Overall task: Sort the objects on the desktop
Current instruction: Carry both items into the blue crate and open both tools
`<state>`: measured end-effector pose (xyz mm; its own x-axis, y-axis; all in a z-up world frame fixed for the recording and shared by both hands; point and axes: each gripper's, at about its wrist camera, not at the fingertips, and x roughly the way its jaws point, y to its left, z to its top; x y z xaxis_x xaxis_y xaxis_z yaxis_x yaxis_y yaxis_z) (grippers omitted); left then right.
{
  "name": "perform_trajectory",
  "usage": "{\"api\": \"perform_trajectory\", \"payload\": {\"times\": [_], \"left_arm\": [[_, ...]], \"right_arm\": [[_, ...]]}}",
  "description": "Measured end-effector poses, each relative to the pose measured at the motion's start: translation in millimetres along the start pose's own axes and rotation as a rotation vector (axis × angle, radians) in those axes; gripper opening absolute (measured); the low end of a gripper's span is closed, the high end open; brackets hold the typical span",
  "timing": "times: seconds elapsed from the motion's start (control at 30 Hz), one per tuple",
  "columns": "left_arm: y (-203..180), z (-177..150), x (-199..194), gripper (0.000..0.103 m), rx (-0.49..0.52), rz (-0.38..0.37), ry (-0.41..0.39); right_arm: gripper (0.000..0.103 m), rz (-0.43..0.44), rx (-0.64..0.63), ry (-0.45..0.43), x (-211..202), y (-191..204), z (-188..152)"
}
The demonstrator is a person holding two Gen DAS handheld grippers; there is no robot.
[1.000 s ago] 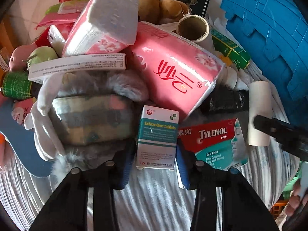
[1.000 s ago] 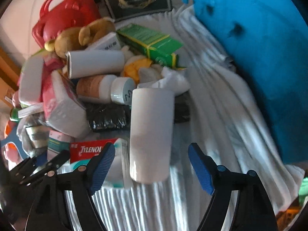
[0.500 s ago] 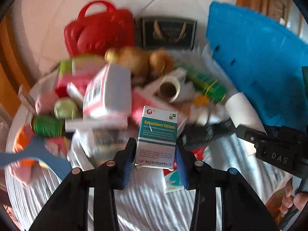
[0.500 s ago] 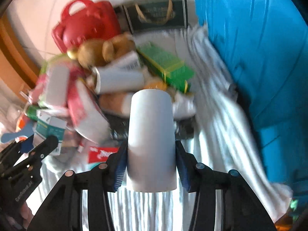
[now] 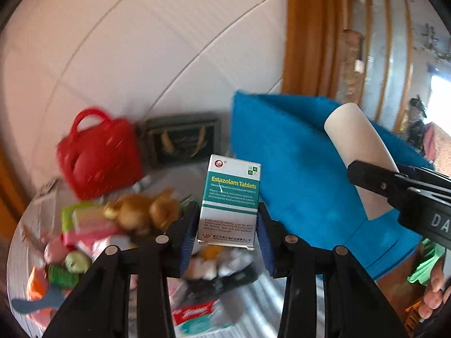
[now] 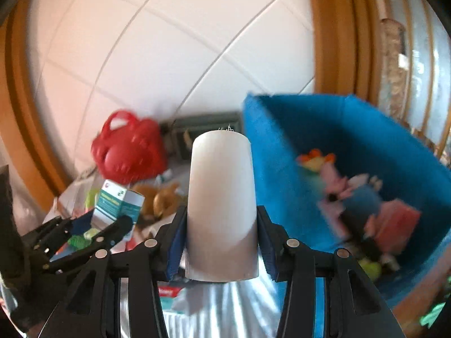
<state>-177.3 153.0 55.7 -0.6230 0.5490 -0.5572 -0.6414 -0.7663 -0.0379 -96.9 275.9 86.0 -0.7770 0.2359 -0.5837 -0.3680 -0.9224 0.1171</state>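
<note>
Your left gripper (image 5: 227,225) is clamping the Estazolam Tablets box (image 5: 230,201) at frame centre; your right gripper (image 6: 221,242) is squeezing the white cylinder (image 6: 221,208), with the blue bin (image 6: 352,152) at right.

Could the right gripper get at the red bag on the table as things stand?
Probably not: the right gripper is shut on a white cylinder, so its jaws are taken, and the red bag sits far off behind the clutter.
</note>
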Motion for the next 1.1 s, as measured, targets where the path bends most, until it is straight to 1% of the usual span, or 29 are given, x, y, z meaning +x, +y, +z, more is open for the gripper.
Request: {"api": "perform_trajectory", "payload": {"times": [0.07,0.17,0.23,0.27,0.3,0.37,0.4,0.5,0.53,0.6,0.67,0.77,0.9,1.07,1.1], "left_arm": [[-29,23,3,0.039,0.018,-0.034,-0.012],[-74,51,11,0.039,0.049,-0.071,-0.019],[-107,72,25,0.039,0.057,-0.11,0.007],[-126,82,36,0.039,0.056,-0.131,0.033],[-143,90,46,0.039,0.055,-0.145,0.064],[-180,106,71,0.039,0.066,-0.16,0.129],[-196,111,84,0.039,0.071,-0.158,0.163],[-235,120,125,0.039,0.084,-0.138,0.272],[-245,121,142,0.039,0.078,-0.126,0.327],[-253,117,166,0.039,0.069,-0.127,0.415],[-260,109,186,0.04,0.063,-0.107,0.509],[-266,97,202,0.04,0.077,-0.069,0.608],[-268,83,205,0.04,0.097,-0.038,0.679],[-265,74,211,0.04,0.097,-0.031,0.754],[-265,73,212,0.043,0.098,-0.03,0.761]], "right_arm": [[0.046,-0.019,0.005,-0.013,-15,-25,12],[0.046,-0.068,-0.006,-0.018,-29,-73,32],[0.046,-0.1,-0.022,-0.004,-29,-107,44],[0.046,-0.11,-0.031,0.009,-26,-123,51],[0.046,-0.12,-0.043,0.03,-24,-146,56],[0.046,-0.121,-0.062,0.074,-13,-179,66],[0.046,-0.12,-0.073,0.108,-4,-199,71],[0.046,-0.122,-0.105,0.199,25,-242,81],[0.046,-0.117,-0.111,0.229,36,-252,82],[0.046,-0.089,-0.123,0.311,61,-274,83],[0.046,-0.07,-0.141,0.381,81,-281,78],[0.046,-0.042,-0.192,0.484,106,-288,69],[0.046,0.032,-0.22,0.608,129,-291,55],[0.046,0.07,-0.257,0.683,142,-290,43],[0.046,0.071,-0.268,0.689,144,-291,42]]}}
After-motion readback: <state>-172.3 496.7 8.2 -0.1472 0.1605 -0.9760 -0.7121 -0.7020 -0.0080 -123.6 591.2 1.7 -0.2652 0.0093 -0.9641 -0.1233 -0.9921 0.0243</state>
